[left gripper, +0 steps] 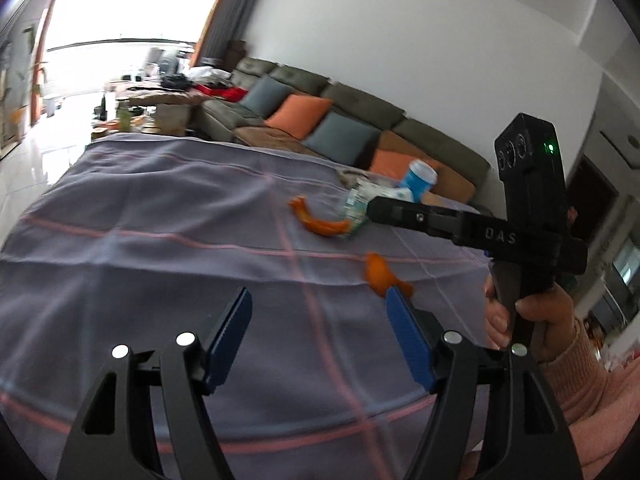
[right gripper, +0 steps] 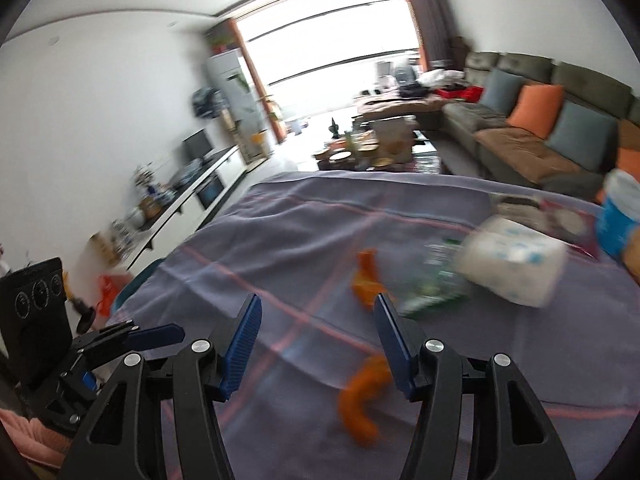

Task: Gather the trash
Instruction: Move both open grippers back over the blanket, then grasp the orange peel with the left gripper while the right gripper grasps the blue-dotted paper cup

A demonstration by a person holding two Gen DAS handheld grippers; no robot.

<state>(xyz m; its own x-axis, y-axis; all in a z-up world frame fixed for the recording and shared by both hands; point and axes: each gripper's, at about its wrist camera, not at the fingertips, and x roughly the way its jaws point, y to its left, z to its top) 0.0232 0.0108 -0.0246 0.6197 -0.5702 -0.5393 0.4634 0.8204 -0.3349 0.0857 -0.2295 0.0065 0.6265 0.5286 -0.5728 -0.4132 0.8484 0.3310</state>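
Two orange peel pieces lie on the purple checked tablecloth (left gripper: 160, 208). The near peel (left gripper: 378, 274) (right gripper: 360, 396) sits just past my fingertips. The far curved peel (left gripper: 320, 220) (right gripper: 366, 280) lies beside a crumpled clear plastic bottle (left gripper: 356, 208) (right gripper: 436, 284). My left gripper (left gripper: 320, 304) is open and empty above the cloth. My right gripper (right gripper: 318, 312) is open and empty, with the near peel just below its right finger; it also shows in the left wrist view (left gripper: 374, 206), side on, above the bottle.
A white tissue pack (right gripper: 516, 266) and a blue-and-white cup (right gripper: 618, 216) (left gripper: 420, 178) stand at the table's right. A sofa (left gripper: 340, 120) with orange and grey cushions lies behind the table. A cluttered coffee table (right gripper: 380, 144) and a TV cabinet (right gripper: 192, 208) stand beyond.
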